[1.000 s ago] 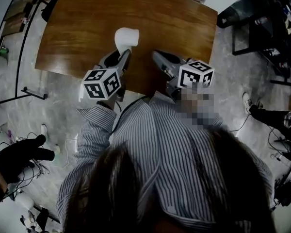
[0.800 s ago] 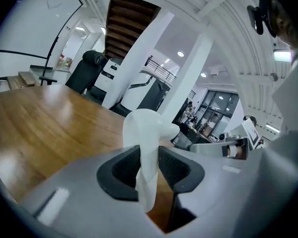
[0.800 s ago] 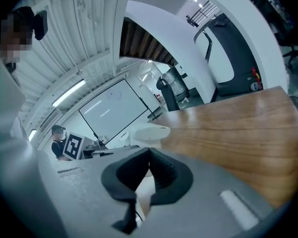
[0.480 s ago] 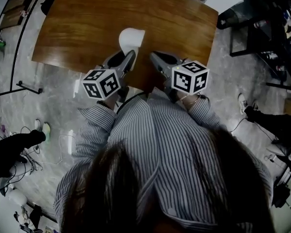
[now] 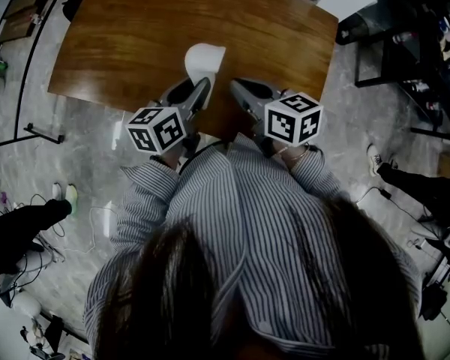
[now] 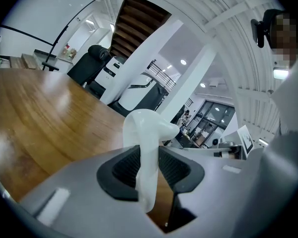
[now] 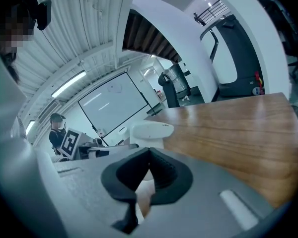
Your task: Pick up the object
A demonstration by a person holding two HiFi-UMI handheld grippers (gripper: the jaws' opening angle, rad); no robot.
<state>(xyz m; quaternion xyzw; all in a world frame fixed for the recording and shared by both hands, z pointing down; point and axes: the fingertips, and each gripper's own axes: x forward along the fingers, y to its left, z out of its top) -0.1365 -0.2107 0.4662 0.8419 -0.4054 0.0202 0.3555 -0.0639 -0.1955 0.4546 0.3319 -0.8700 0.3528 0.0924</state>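
A white cup-like object (image 5: 203, 57) is over the near part of the brown wooden table (image 5: 135, 28). My left gripper (image 5: 203, 85) is shut on it: in the left gripper view its thin white wall (image 6: 148, 152) stands clamped between the two black pads (image 6: 126, 166). I cannot tell whether it touches the table. My right gripper (image 5: 235, 87) is just to the right of it and apart from it, with its jaws closed together on nothing (image 7: 149, 155). The right gripper view shows the white object (image 7: 150, 131) just beyond the jaws.
The table's near edge (image 5: 97, 100) runs just under both grippers. Grey floor lies around it, with cables and a person's dark sleeve (image 5: 22, 231) at the left and black furniture (image 5: 405, 43) at the right. A person with a marker cube (image 7: 69, 142) stands beyond the table.
The white object and both grippers have shifted a little to the right and together in the head view. The left gripper's hold on the object is unchanged.
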